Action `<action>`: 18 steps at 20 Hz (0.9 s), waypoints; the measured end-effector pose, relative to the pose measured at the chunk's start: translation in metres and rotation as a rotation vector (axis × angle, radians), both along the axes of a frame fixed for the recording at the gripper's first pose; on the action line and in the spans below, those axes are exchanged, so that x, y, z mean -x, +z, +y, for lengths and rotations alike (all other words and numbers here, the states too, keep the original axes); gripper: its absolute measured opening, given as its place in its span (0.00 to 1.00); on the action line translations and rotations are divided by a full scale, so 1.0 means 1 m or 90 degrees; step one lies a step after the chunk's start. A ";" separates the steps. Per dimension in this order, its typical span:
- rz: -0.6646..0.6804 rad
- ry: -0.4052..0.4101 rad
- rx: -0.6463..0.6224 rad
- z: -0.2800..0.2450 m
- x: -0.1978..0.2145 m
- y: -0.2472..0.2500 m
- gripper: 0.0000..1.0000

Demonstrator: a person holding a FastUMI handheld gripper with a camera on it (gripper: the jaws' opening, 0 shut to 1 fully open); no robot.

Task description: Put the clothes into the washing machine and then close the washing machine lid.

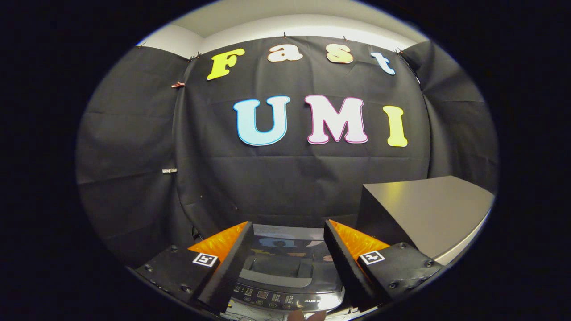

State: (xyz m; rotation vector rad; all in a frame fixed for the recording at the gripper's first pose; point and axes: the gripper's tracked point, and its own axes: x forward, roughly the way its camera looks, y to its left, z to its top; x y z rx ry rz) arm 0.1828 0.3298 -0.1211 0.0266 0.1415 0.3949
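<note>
The washing machine stands low between and below my two fingers, seen from above. Its dark glossy lid lies flat and shut, mirroring the wall behind, and a control panel with small buttons runs along its near edge. My gripper hovers above the machine, open, with a wide gap and nothing between the fingers. A small pale bit of something pokes up just before the control panel; I cannot tell what it is.
A grey box-like surface with a slanted top stands to the right of the machine, close to my right finger. Black cloth walls close the booth behind and on both sides.
</note>
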 end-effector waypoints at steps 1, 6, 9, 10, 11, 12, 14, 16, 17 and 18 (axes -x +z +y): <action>-0.009 0.001 -0.002 -0.002 0.005 0.005 0.99; -0.029 -0.027 -0.017 -0.030 0.029 0.020 0.99; -0.045 -0.041 -0.015 -0.054 0.043 0.030 0.99; -0.046 -0.044 -0.018 -0.062 0.050 0.032 0.99; -0.045 -0.045 -0.020 -0.068 0.054 0.033 0.99; -0.043 -0.042 -0.018 -0.073 0.059 0.033 0.99; -0.047 -0.043 -0.008 -0.089 0.065 0.036 0.99; -0.055 -0.053 -0.001 -0.107 0.068 0.042 0.99; -0.056 -0.055 -0.002 -0.114 0.071 0.044 0.99; -0.056 -0.058 -0.008 -0.121 0.073 0.046 0.99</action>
